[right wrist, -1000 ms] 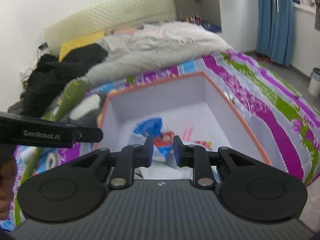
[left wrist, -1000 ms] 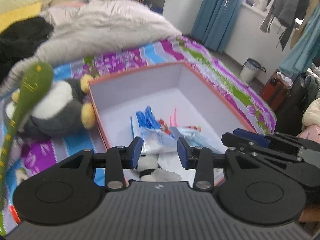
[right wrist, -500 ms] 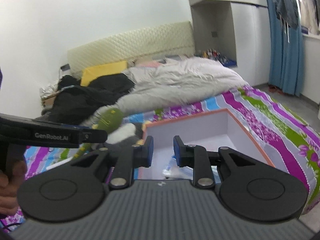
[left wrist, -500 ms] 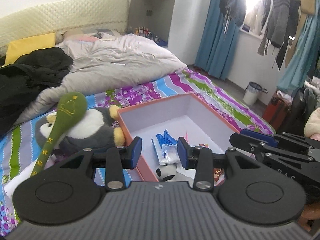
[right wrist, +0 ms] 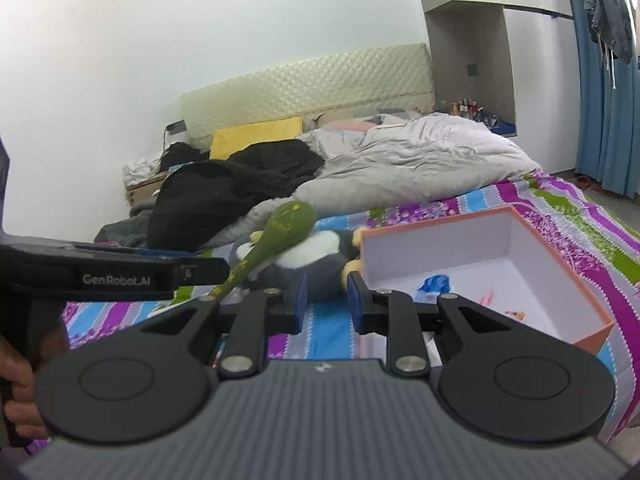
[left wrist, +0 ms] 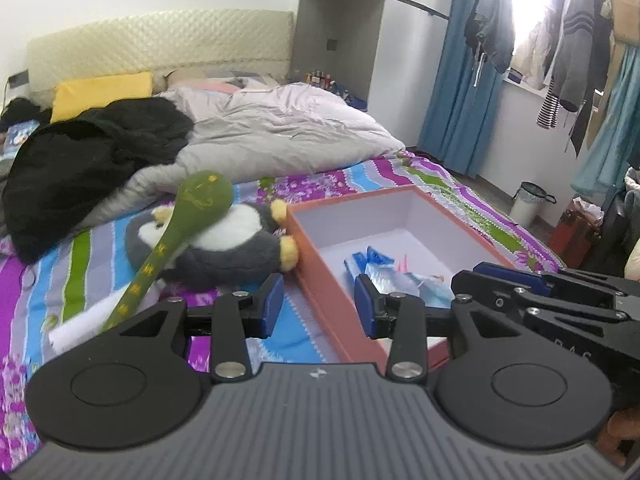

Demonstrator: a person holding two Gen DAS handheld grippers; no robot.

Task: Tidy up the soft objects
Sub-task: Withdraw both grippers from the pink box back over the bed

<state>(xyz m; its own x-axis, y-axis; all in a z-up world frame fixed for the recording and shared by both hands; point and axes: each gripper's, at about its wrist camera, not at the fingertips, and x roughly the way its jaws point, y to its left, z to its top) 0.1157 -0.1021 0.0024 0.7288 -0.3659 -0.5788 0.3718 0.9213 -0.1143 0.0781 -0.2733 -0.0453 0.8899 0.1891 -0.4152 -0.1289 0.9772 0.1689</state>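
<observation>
Both tongs have drawn back and up from over the orange box (left wrist: 340, 308), which filled the views a second ago and now sits lower and smaller, with more of the bed showing. Nearest, the left tongs (left wrist: 319, 307) stand partly open with nothing between the blue pads, hovering above the box's near left wall. The right tongs (right wrist: 325, 303) show a narrower gap, also empty, poised just left of the box. Inside the box lie blue-and-white soft packets (left wrist: 376, 270). Touching the box's left wall lies the grey and white penguin plush (left wrist: 236, 246), with a green long-handled plush (left wrist: 200, 200) lying across it. Beyond the box, a grey duvet (left wrist: 280, 132) and black clothing (left wrist: 92, 160) are heaped toward the headboard.

One drop-off appears finished and a fresh pick is starting. The penguin looks the likely next item: the tongs must swing left of the box, widen considerably, and close on its body.
</observation>
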